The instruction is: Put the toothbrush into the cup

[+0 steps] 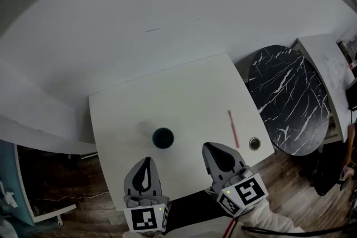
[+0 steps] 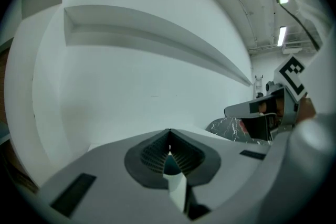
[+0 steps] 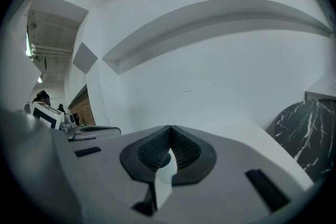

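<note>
A dark round cup [image 1: 163, 137] stands on the white square table [image 1: 139, 108], near its front middle. A thin pink toothbrush [image 1: 233, 128] lies flat on the table to the cup's right, near the right edge. My left gripper [image 1: 146, 165] hovers just in front of the cup, shut with nothing in it. My right gripper [image 1: 213, 148] is shut and empty too, to the right of the cup and short of the toothbrush. In the left gripper view the gripper [image 2: 169, 136] has its jaws meeting; a sliver of the cup [image 2: 171, 165] shows past them. The right gripper view shows that gripper [image 3: 170, 128] with jaws together.
A small round metal fitting [image 1: 254, 144] sits in the table's front right corner. A black marble-patterned round table [image 1: 290, 97] stands close on the right. A white wall [image 1: 167, 3] rises behind the table. Wood floor [image 1: 290, 175] shows below.
</note>
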